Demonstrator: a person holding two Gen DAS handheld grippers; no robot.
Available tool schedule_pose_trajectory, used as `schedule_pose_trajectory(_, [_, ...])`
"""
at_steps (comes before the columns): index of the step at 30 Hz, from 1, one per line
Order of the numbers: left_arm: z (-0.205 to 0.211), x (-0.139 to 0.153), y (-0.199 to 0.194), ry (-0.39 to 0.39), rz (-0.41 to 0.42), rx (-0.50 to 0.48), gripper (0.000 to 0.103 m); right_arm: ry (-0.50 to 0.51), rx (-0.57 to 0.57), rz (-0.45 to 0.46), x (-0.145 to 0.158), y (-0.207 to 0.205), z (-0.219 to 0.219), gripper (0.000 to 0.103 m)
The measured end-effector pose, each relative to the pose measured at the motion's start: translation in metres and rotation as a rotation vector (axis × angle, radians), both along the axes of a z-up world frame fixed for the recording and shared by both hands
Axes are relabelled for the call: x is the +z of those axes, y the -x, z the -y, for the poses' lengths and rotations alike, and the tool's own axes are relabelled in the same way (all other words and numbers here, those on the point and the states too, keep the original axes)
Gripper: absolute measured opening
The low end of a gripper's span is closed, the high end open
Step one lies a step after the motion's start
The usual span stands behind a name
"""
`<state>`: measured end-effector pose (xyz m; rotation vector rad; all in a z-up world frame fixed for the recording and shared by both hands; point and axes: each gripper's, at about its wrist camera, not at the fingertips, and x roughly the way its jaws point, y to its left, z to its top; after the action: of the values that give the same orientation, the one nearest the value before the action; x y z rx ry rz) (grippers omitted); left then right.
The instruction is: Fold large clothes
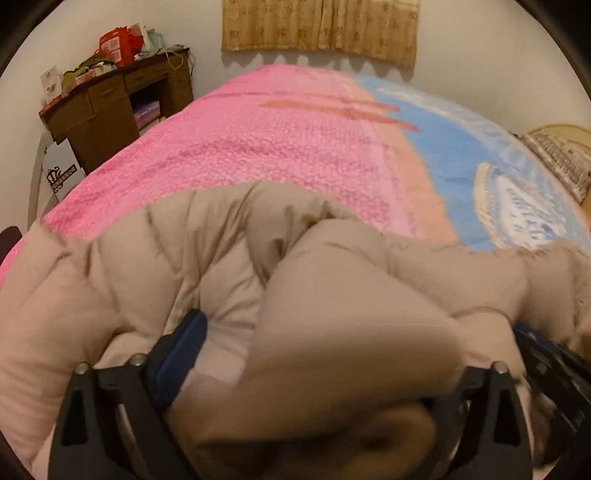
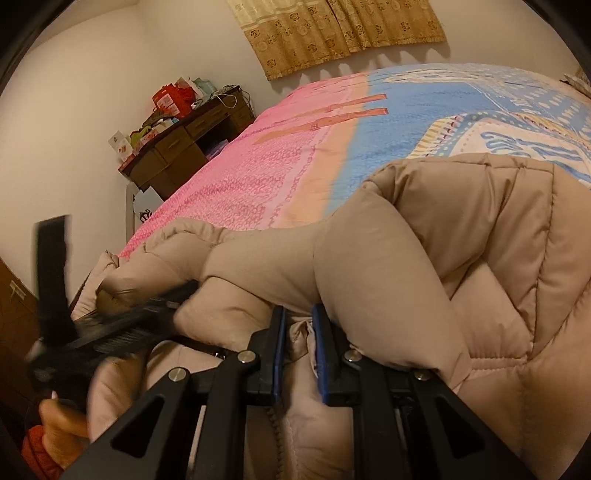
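Your right gripper (image 2: 299, 347) is pinched nearly closed on a bunched fold of the beige puffer coat (image 2: 461, 258), blue pads clamping fabric near the zipper edge. Your left gripper (image 1: 354, 350) is spread wide; a blurred puffy section of the coat bulges between its fingers (image 1: 181, 354), which don't press on it. From the right wrist view, the left gripper sits blurred at near left, with a hand (image 2: 64, 421) under it. The coat lies heaped across the near edge of the bed (image 1: 295, 147), on the pink and blue blanket. Far left stands a cluttered brown desk (image 2: 184, 147); a tan curtain (image 2: 343, 33) hangs on the far wall.
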<state>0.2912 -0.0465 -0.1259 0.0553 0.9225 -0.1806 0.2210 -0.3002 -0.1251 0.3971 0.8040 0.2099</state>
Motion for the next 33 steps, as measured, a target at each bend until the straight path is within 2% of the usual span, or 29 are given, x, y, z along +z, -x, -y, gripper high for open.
schedule_pose_trajectory(3, [-0.003,0.0,0.0,0.007,0.005,0.006,0.098,-0.047,-0.014,-0.049,0.01,0.005,0.009,0.014])
schedule_pose_trajectory(5, [-0.001,-0.001,0.001,-0.002,0.008,0.014,0.098,-0.061,-0.063,-0.001,0.023,0.024,0.024,0.014])
schedule_pose_trajectory(6, [-0.002,0.001,0.005,-0.008,0.014,0.025,0.099,-0.042,-0.126,-0.023,0.019,0.035,0.04,0.014])
schedule_pose_trajectory(8, [0.004,0.001,0.006,-0.046,0.029,0.074,0.1,-0.161,-0.13,-0.069,-0.004,0.04,0.061,0.0])
schedule_pose_trajectory(9, [0.008,0.001,0.008,-0.085,0.048,0.102,0.102,-0.216,-0.133,-0.069,-0.013,0.041,0.069,0.0])
schedule_pose_trajectory(12, [0.008,-0.002,0.006,-0.115,0.05,0.128,0.103,-0.224,-0.158,-0.036,-0.02,0.036,0.072,0.0])
schedule_pose_trajectory(17, [0.01,0.004,0.008,-0.142,0.043,0.106,0.103,-0.265,-0.155,-0.061,-0.013,0.041,0.078,0.0])
schedule_pose_trajectory(19, [0.006,0.015,0.01,-0.104,0.019,0.054,0.1,-0.28,-0.177,-0.061,0.001,0.057,0.079,0.003])
schedule_pose_trajectory(22, [-0.003,0.039,0.019,-0.091,0.067,0.062,0.1,-0.253,-0.18,0.053,0.035,0.082,0.079,0.003])
schedule_pose_trajectory(25, [-0.009,0.065,0.032,-0.088,0.105,0.032,0.1,-0.157,-0.144,0.052,0.057,0.084,0.064,0.003])
schedule_pose_trajectory(29, [-0.02,0.087,0.048,-0.115,0.176,0.025,0.1,-0.064,-0.099,0.066,0.07,0.074,0.037,0.003])
schedule_pose_trajectory(33, [-0.026,0.087,0.04,-0.085,0.131,0.055,0.1,-0.111,-0.109,0.057,0.066,0.05,0.028,0.003])
